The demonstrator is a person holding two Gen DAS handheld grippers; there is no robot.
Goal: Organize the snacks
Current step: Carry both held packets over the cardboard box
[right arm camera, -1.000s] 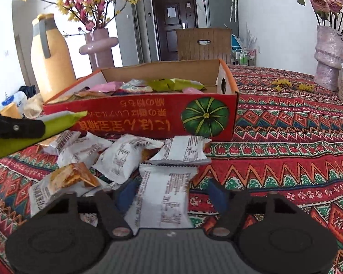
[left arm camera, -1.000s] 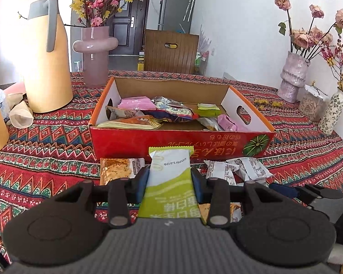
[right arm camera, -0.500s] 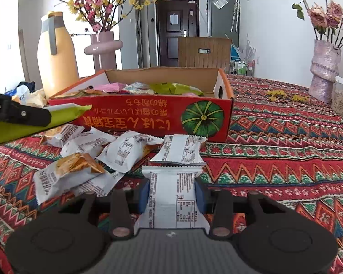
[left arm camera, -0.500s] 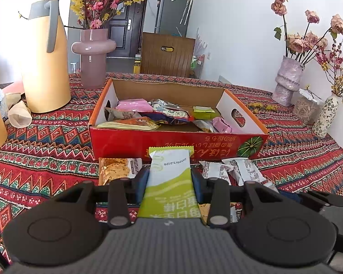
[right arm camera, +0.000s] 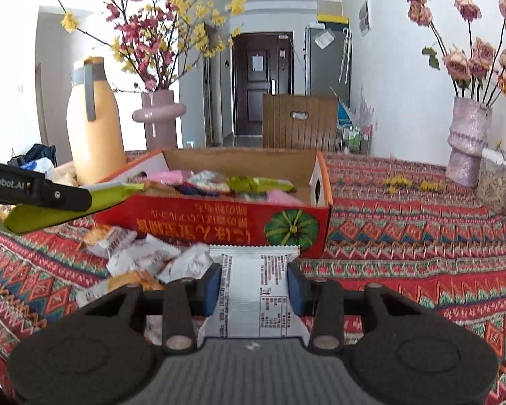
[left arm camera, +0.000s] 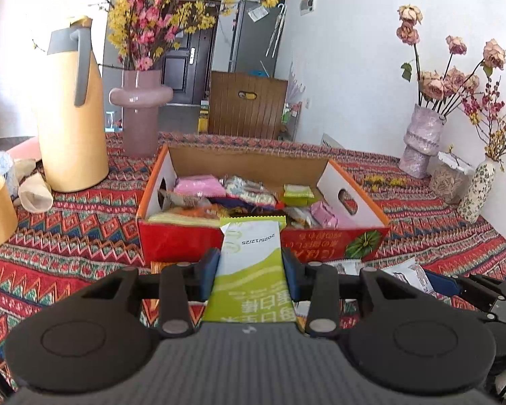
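Since a second ago the right gripper [right arm camera: 253, 285] has closed its blue pads on the white printed foil snack packet [right arm camera: 253, 290] and is now lifting it clear of the loose heap of white and orange snack packets [right arm camera: 141, 263] on the patterned red tablecloth [right arm camera: 421, 246]. The packet is pinched across its width, sticking forward with its crimped end toward the red cardboard snack box [right arm camera: 219, 222].

The left gripper [left arm camera: 251, 270] is holding a green-and-white snack bar wrapper [left arm camera: 251, 253] in the same way, its jaws narrow on the wrapper's sides, hovering just short of the box's near wall. In the right wrist view that wrapper is seen edge-on, jutting toward the box's near left corner.

Both packets look light and thin, with slick crinkly film that is likely to slide or buckle; a hold across the filled middle seems safer than one on the flat sealed ends. The contents may crumble under hard squeezing.

The box is already holding pink, green and mixed packets. Beyond it are standing a tall yellow jug [left arm camera: 72, 114] and a pink vase [left arm camera: 140, 108] of blossoms.
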